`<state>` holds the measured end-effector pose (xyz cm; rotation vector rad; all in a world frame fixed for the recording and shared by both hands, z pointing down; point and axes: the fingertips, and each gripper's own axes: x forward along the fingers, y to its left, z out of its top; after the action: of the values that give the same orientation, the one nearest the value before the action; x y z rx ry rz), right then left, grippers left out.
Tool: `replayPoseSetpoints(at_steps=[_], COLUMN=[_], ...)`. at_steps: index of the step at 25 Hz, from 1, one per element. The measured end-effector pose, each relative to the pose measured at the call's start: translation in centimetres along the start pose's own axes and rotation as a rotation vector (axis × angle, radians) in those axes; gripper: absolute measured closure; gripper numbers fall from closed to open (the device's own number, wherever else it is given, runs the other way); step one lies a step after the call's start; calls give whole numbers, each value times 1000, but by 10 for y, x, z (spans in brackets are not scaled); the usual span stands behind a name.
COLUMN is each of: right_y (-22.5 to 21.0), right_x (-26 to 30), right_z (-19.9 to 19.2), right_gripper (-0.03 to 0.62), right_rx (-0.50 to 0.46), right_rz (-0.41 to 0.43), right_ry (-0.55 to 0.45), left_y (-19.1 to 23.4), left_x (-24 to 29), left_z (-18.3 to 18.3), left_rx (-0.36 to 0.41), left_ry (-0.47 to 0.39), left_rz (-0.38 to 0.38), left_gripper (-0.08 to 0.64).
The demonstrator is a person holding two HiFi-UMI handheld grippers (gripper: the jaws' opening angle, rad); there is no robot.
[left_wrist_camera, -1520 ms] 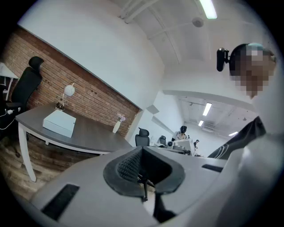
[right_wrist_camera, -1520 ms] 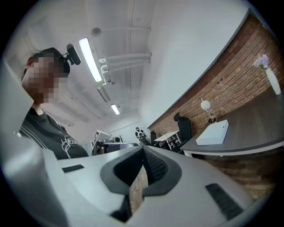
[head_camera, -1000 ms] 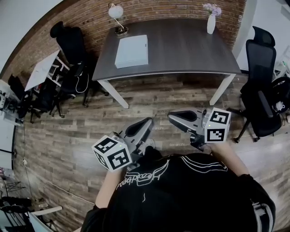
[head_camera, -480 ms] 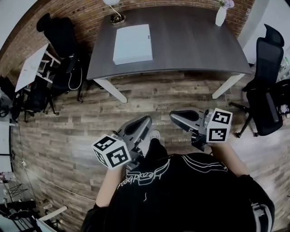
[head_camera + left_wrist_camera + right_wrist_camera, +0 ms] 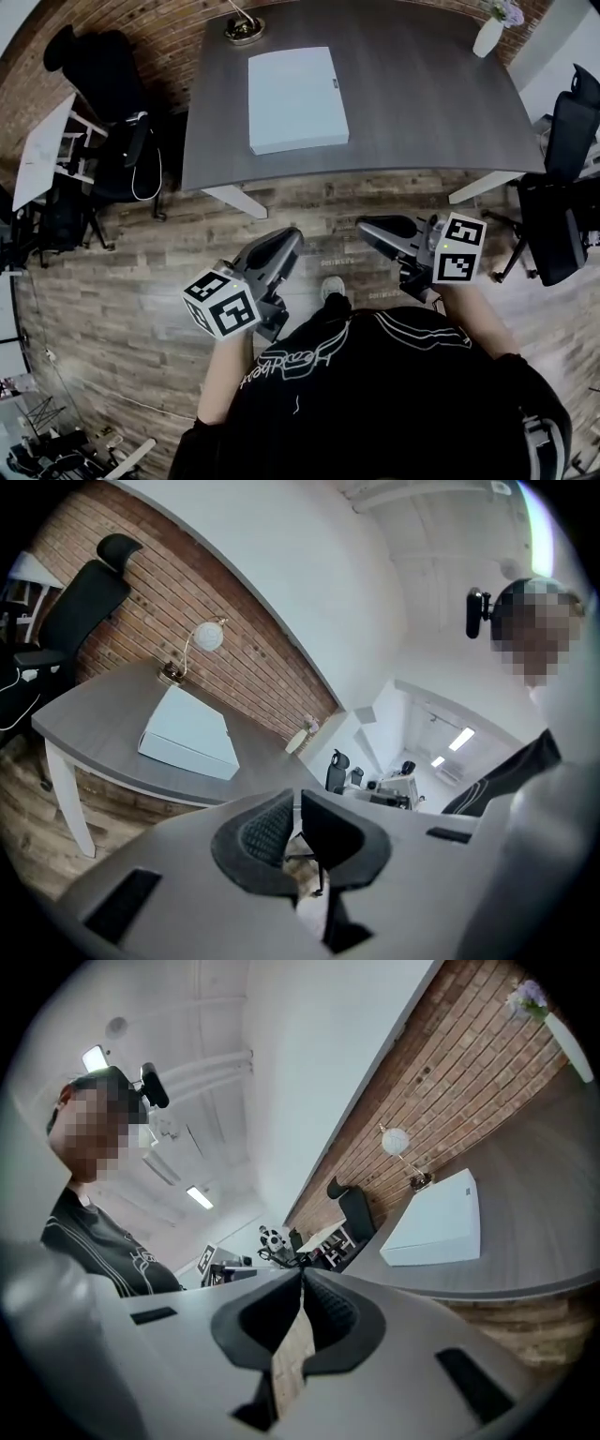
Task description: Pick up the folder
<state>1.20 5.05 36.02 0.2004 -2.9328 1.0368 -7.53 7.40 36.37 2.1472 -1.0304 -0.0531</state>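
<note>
Head view: folder [image 5: 296, 100], pale and closed, lies flat on the left half of the dark grey counter [image 5: 422, 112]; its near short edge sits just inside the counter's front edge.

Lamp [image 5: 244, 28] stands behind the folder at the counter's far edge, near it but apart; white vase [image 5: 488, 37] with flowers stands at the far right corner, well apart from the folder.

Left claw [image 5: 281, 246] and right claw [image 5: 375, 228] are both held over the wood-plank floor [image 5: 122, 281] in front of the counter, short of its front edge; neither touches the folder or the counter.

Left gripper view: jaws are together with nothing gripped; the folder shows up and to the left of the tips, the lamp's round shade beyond it against the brick wall.

Right gripper view: jaws are together with nothing gripped, only floor planks showing below them; the folder shows to the right of the tips.

Between the claws and the folder: a strip of floor, then the counter's front edge and its white leg [image 5: 234, 200].

Surroundings: black office chair [image 5: 89, 61] left of the counter, with a white side table [image 5: 42, 141] beside it; second black office chair [image 5: 562, 187] at the right end; the person's shoe [image 5: 332, 286] is on the floor between the two claws.
</note>
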Motion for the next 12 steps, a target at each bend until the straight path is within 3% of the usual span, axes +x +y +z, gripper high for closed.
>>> replayPoseSetpoints(at_steps=[4, 12], right_y=[-27, -53], right_x=[28, 27], right_z=[36, 49], right_gripper=[592, 592], right_rx=[-18, -16], right_rz=[-36, -108], right_ry=[-28, -68], left_y=[39, 74], left_x=[3, -1], left_z=[36, 57], left_rx=[2, -11], left_ry=[10, -16], left_rz=[-13, 22], left_gripper=[552, 551])
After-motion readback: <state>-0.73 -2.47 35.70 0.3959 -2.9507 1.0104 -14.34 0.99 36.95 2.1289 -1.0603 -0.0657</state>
